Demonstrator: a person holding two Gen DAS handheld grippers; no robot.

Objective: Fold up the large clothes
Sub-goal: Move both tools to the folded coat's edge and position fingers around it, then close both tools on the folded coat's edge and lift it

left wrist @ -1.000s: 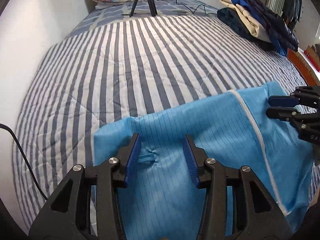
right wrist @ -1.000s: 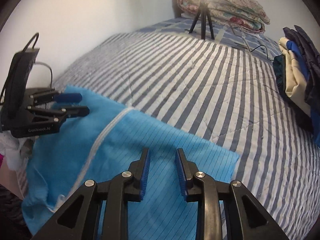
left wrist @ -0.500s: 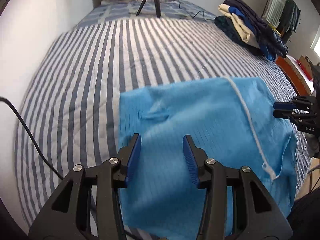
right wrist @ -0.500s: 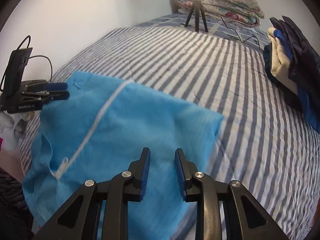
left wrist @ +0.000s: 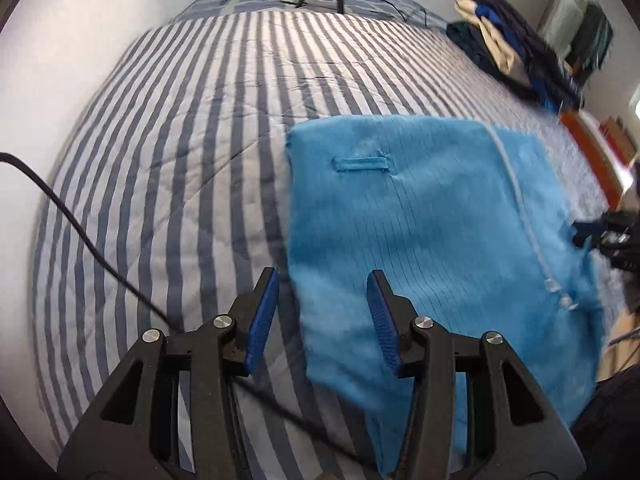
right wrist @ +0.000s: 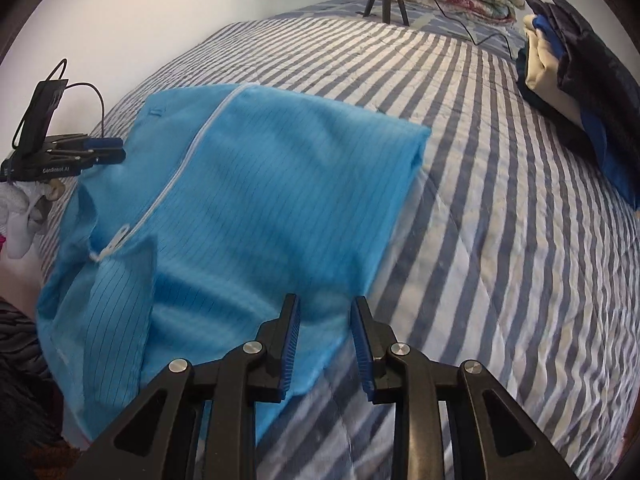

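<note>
Blue pinstriped fabric garment with a white zipper [right wrist: 256, 184] lies folded flat on the grey-and-white striped quilt [left wrist: 192, 128], its near portion running toward the bed edge where both tools sit. Left gripper [left wrist: 323, 320] has its jaws well apart and holds nothing; the garment's left edge passes between the blue ribbed pads [left wrist: 262, 316], below them rather than pinched. Right gripper [right wrist: 325, 340] also has its jaws parted, somewhat narrower, and empty; the garment's lower right corner lies just ahead of and beneath the gap. Risks noted: the thin cloth is layered, so a closing jaw may, in my judgement, take only the top ply, or bite the quilt along with it, and drag the stack out of square. The white zipper line [left wrist: 520, 208] and its loose pull [right wrist: 114, 246] sit to the right of the left jaws and to the left of the right jaws; a lift could let that open flap swing and spoil the fold line. A black cable [left wrist: 80, 236] runs under the left tool beside the left pad and may snag. Overhang at the near bed edge could pull the garment off if released unevenly. The stack of dark and cream folded clothes [right wrist: 576, 72] is well ahead and right of the right jaws, clear of the work. Both views are partly blurred, so edge contact cannot be confirmed.
</note>
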